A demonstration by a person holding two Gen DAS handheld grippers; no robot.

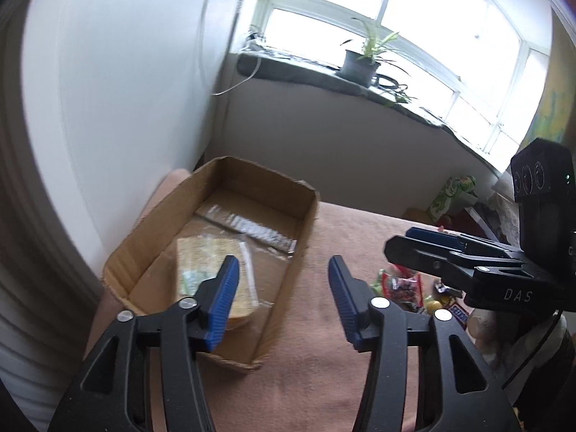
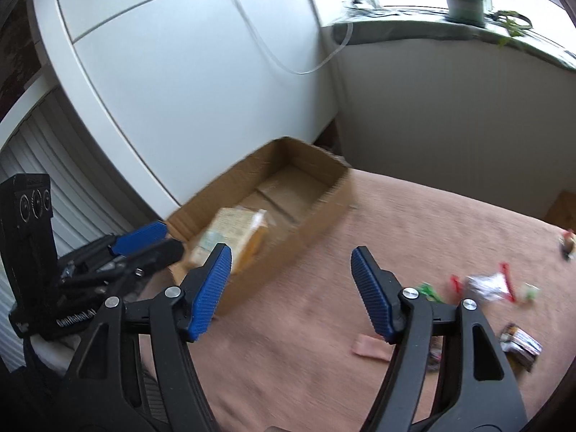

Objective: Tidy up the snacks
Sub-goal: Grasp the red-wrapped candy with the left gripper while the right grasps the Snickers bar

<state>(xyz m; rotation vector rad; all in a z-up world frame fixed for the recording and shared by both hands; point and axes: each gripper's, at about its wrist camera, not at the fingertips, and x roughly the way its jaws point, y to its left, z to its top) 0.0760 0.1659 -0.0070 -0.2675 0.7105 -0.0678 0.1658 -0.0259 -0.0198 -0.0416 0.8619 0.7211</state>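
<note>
An open cardboard box (image 1: 306, 212) lies on the pink cloth, also in the right wrist view (image 2: 324, 201). Inside it lies a yellow-beige snack packet (image 1: 201, 255), seen too in the right wrist view (image 2: 234, 230), and a clear wrapper (image 1: 252, 228). My left gripper (image 1: 282, 264) is open and empty over the box's near right wall. My right gripper (image 2: 291, 255) is open and empty above the cloth right of the box. It also shows in the left wrist view (image 1: 417, 239). Loose snacks (image 1: 406, 286) lie on the cloth at the right (image 2: 489, 286).
A white cabinet (image 2: 201, 72) stands close behind the box. A windowsill with a potted plant (image 1: 360, 64) runs along the far wall. A green carton (image 1: 450, 194) and other items sit at the far right. A dark snack packet (image 2: 522, 345) lies at the near right.
</note>
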